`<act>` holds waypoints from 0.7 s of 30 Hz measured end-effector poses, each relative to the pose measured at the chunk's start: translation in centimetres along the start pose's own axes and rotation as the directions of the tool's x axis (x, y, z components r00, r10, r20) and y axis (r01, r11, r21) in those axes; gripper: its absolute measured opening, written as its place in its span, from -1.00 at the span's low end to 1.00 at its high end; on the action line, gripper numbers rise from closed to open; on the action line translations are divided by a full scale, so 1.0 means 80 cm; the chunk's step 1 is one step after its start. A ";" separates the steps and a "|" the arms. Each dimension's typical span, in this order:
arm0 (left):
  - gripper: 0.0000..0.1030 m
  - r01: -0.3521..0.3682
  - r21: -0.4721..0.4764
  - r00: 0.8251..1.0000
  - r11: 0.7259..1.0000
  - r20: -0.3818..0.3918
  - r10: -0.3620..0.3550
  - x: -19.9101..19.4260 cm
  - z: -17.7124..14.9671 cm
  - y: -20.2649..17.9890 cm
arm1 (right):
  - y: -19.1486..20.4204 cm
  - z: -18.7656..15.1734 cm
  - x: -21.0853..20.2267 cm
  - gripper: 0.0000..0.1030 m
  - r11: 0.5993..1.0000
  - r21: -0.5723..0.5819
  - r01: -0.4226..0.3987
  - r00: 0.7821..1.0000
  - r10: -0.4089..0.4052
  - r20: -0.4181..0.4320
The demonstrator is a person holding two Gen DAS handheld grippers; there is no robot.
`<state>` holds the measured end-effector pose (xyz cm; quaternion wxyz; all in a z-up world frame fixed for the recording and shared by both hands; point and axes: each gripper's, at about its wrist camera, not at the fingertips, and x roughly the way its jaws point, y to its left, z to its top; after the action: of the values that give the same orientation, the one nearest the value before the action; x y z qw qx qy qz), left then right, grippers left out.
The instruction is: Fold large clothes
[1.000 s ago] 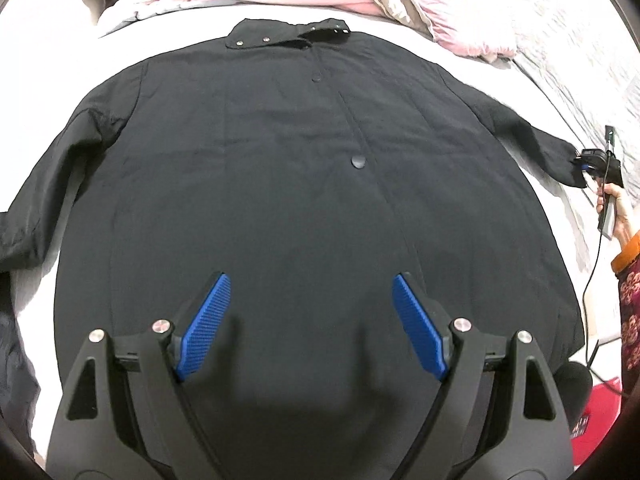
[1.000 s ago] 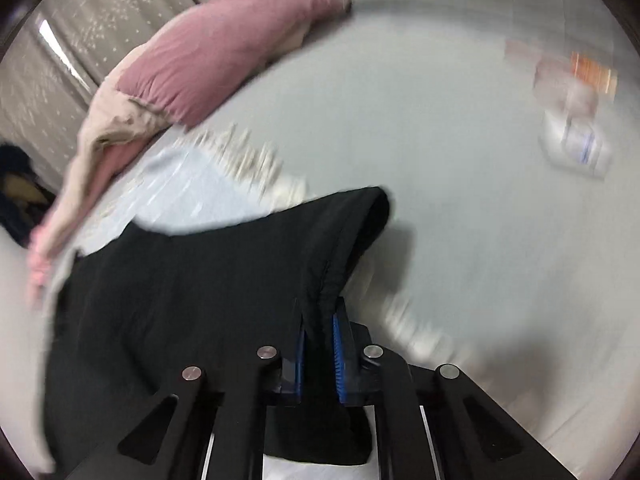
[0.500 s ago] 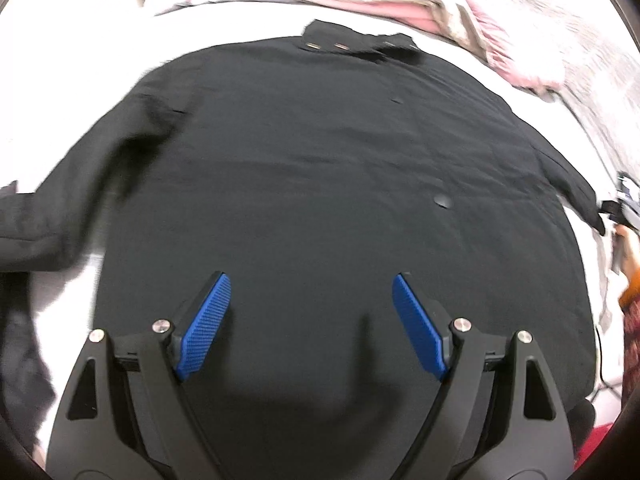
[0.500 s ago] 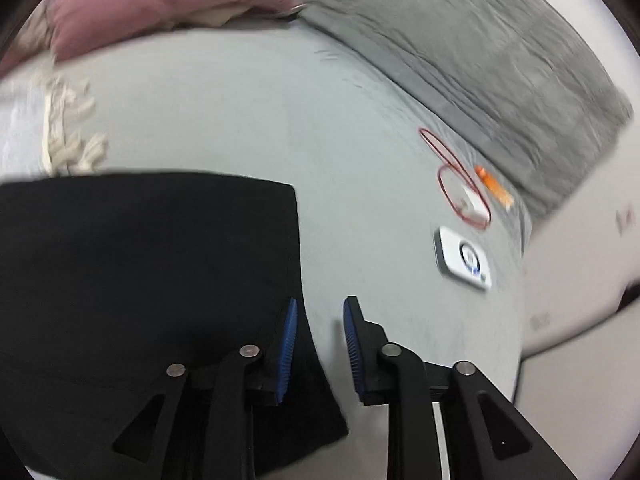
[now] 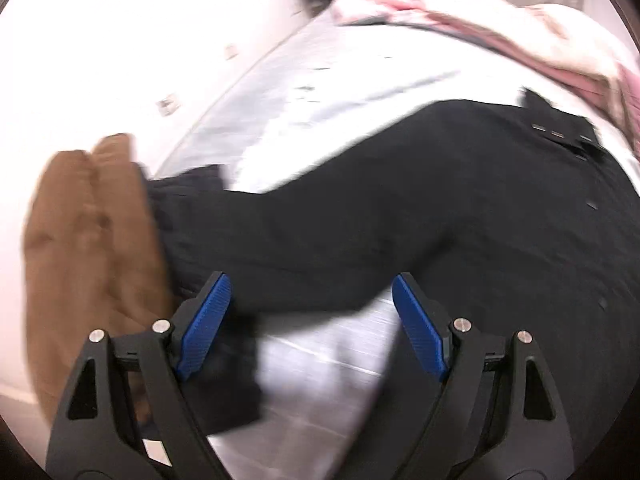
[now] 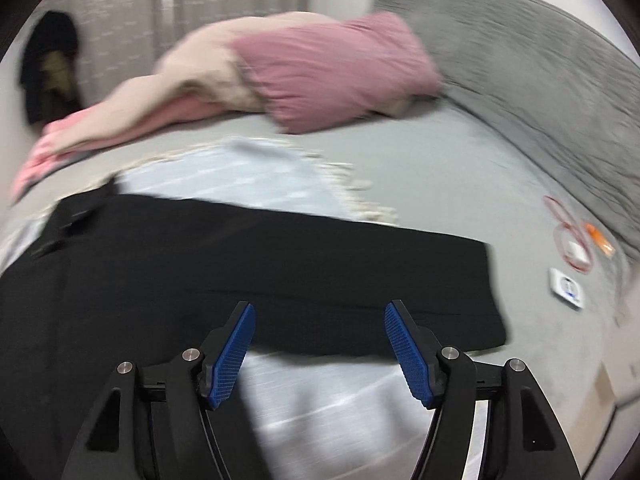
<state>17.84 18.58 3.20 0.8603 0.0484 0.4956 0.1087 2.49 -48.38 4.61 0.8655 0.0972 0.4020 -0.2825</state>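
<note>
A large black coat (image 5: 440, 220) lies spread flat on the bed, its collar (image 5: 560, 128) at the upper right of the left wrist view. Its one sleeve runs left to a cuff beside a brown garment (image 5: 88, 240). My left gripper (image 5: 312, 320) hovers open over that sleeve's lower edge, holding nothing. In the right wrist view the other sleeve (image 6: 280, 260) lies flat, its cuff pointing right. My right gripper (image 6: 320, 344) hangs just in front of that sleeve; its jaws are opening and nothing is between them.
The coat rests on a pale blue fringed sheet (image 6: 248, 176) over the grey bed (image 6: 420, 168). A pink pillow (image 6: 332, 68) and grey blanket (image 6: 540, 80) lie at the back. A red cable (image 6: 568, 236) and a small white card (image 6: 566, 288) sit right of the cuff.
My right gripper let go of the sleeve cuff, opened wide and drew back; the sleeve now lies flat. My left gripper, still open, swung left from the coat's body to its sleeve.
</note>
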 end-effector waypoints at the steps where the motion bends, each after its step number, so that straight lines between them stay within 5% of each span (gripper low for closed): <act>1: 0.61 -0.019 -0.022 0.999 1.000 -0.027 0.018 0.008 0.013 0.013 | 0.017 -0.003 -0.005 0.34 1.000 -0.015 -0.024 1.000 0.024 0.005; 5: 0.61 -0.021 -0.153 0.978 0.988 -0.207 -0.011 0.061 0.057 0.053 | 0.084 -0.024 -0.011 0.35 0.990 -0.027 -0.136 0.990 0.137 0.017; 9: 0.61 -0.049 -0.250 0.931 0.967 -0.363 -0.047 0.120 0.077 0.066 | 0.136 -0.051 -0.004 0.36 0.972 0.015 -0.236 0.972 0.236 -0.011; 12: 0.61 -0.156 -0.239 0.892 0.958 -0.452 0.032 0.153 0.076 0.065 | 0.157 -0.058 0.010 0.36 0.963 0.009 -0.271 0.961 0.271 -0.063; 15: 0.60 -0.207 -0.207 0.875 0.956 -0.476 0.086 0.171 0.073 0.057 | 0.159 -0.065 0.016 0.36 0.965 -0.001 -0.261 0.964 0.261 -0.056; 17: 0.23 -0.225 -0.180 0.873 0.958 -0.474 0.115 0.178 0.074 0.051 | 0.162 -0.070 0.022 0.36 0.967 -0.005 -0.256 0.965 0.255 -0.068; 19: -0.65 -0.239 -0.170 0.885 0.956 -0.443 0.143 0.174 0.078 0.047 | 0.160 -0.072 0.029 0.36 0.969 0.001 -0.249 0.965 0.248 -0.080; 21: -0.74 -0.171 -0.170 0.929 0.970 -0.357 0.101 0.154 0.091 0.037 | 0.152 -0.074 0.035 0.36 0.971 0.020 -0.238 0.967 0.239 -0.089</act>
<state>29.70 24.51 -2.93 0.7507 -0.0230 0.6210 0.2240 7.04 -37.18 -2.13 0.8735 0.1616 0.4250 -0.1735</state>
